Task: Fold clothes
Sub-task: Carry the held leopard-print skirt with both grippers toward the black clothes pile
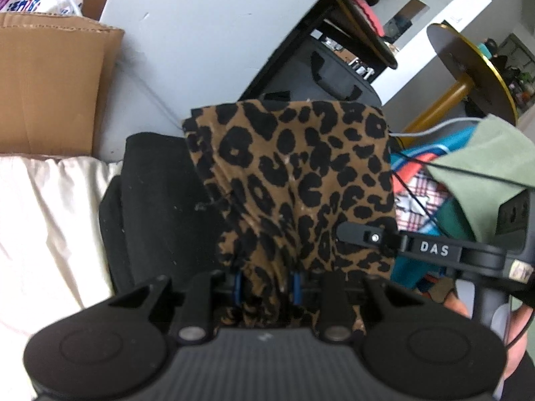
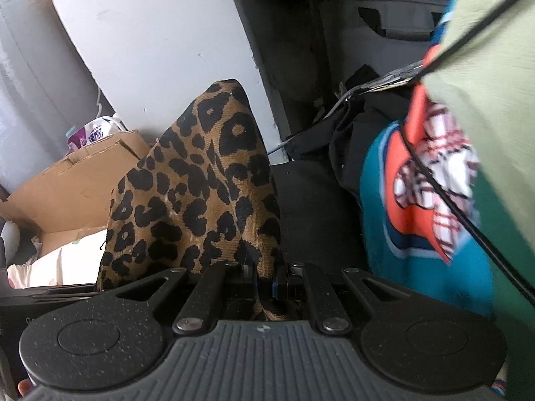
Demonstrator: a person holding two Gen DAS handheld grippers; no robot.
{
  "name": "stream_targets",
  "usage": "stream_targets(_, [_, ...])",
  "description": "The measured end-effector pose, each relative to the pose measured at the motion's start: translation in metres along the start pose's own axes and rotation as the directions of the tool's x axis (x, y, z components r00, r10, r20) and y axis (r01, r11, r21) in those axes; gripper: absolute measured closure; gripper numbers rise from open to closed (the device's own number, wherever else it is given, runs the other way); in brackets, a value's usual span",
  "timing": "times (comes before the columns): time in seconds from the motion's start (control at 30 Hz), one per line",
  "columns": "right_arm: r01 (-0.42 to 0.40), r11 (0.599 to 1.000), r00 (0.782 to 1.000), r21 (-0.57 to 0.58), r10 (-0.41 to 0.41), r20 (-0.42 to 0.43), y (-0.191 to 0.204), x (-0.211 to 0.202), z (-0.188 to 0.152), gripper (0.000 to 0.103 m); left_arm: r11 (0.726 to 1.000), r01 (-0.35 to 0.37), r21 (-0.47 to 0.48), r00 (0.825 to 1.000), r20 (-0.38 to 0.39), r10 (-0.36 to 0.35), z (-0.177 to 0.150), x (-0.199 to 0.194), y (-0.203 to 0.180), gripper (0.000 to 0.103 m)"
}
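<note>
A leopard-print garment (image 1: 294,173) hangs folded in the middle of the left wrist view, held up in the air. My left gripper (image 1: 267,284) is shut on its bunched lower edge. The right gripper's finger (image 1: 367,237) reaches in from the right and lies against the same cloth. In the right wrist view the leopard-print garment (image 2: 200,193) rises to a peak, and my right gripper (image 2: 265,284) is shut on its lower corner. A black garment (image 1: 160,207) lies behind and below.
A cardboard box (image 1: 50,83) stands at the left beside white bedding (image 1: 43,220). A heap of clothes in teal, orange plaid and green (image 2: 434,183) fills the right. A grey panel (image 1: 207,33) and a round gold-rimmed table (image 1: 474,67) stand behind.
</note>
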State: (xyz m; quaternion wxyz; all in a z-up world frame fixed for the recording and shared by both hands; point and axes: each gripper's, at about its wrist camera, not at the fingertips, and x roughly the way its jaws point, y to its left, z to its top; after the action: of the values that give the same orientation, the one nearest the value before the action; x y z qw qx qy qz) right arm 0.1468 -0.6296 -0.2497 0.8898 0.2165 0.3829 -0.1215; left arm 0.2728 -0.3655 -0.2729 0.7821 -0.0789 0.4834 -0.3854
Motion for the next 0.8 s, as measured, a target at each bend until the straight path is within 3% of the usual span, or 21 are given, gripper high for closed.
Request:
stream_targets(0.43, [0.031, 0.999, 0.997, -0.035, -0.034, -0.076, 0.007, 0.077, 0.023, 0.096, 0.995, -0.067, -0.072, 0.996, -0.056, 0.063, 0.031, 0.027, 0.053, 0.075])
stream_targets(0.8, [0.084, 0.996, 0.994, -0.019, -0.085, -0.072, -0.001, 0.112, 0.037, 0.096, 0.986, -0.134, -0.099, 0.989, -0.08, 0.127, 0.042, 0.05, 0.076, 0.075])
